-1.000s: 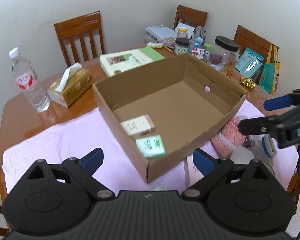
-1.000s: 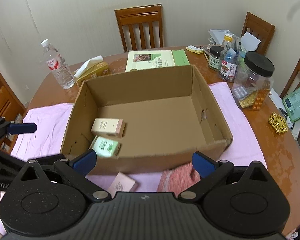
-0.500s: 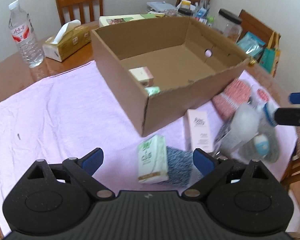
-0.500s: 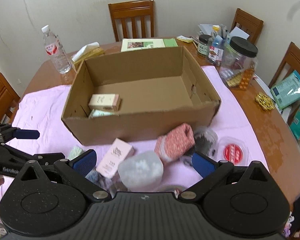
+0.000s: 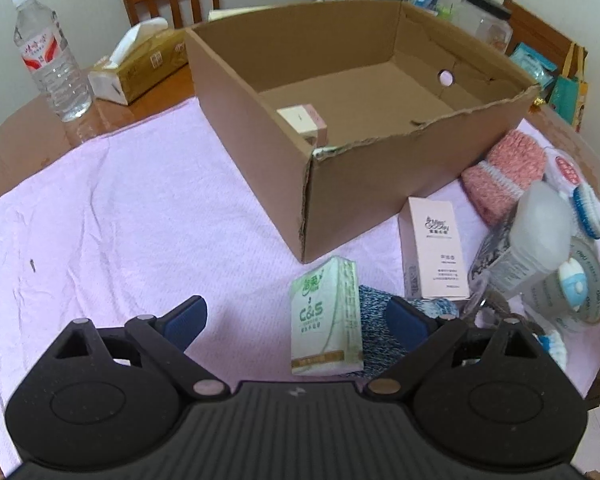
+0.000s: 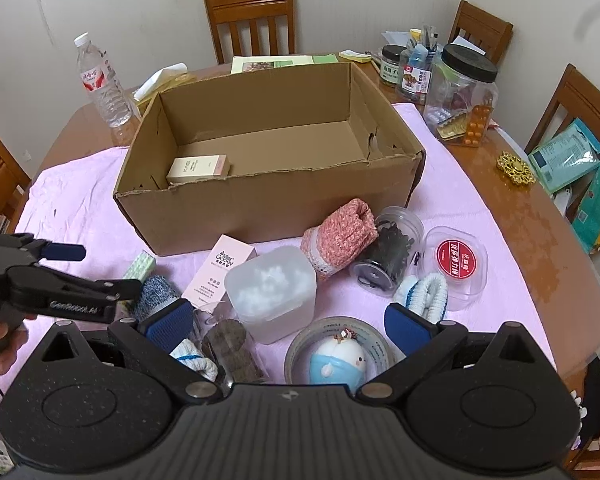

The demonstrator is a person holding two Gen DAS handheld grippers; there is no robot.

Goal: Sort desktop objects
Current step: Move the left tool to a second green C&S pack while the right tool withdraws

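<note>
Blue-padded, our left gripper (image 5: 296, 316) stands wide apart and empty, a green tissue pack (image 5: 326, 316) lying between its fingers. Our right gripper (image 6: 288, 322) is also spread, holding nothing, over a tape roll (image 6: 336, 344). Beyond both sits the cardboard box (image 6: 276, 200).

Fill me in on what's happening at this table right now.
A person is sorting clutter into a cardboard box using two handheld grippers. The left gripper is open above a green tissue pack lying on the pink cloth in front of the box. The right gripper is open over the pile, holding nothing. One small carton is visible inside the box; the rest is still outside.
</note>
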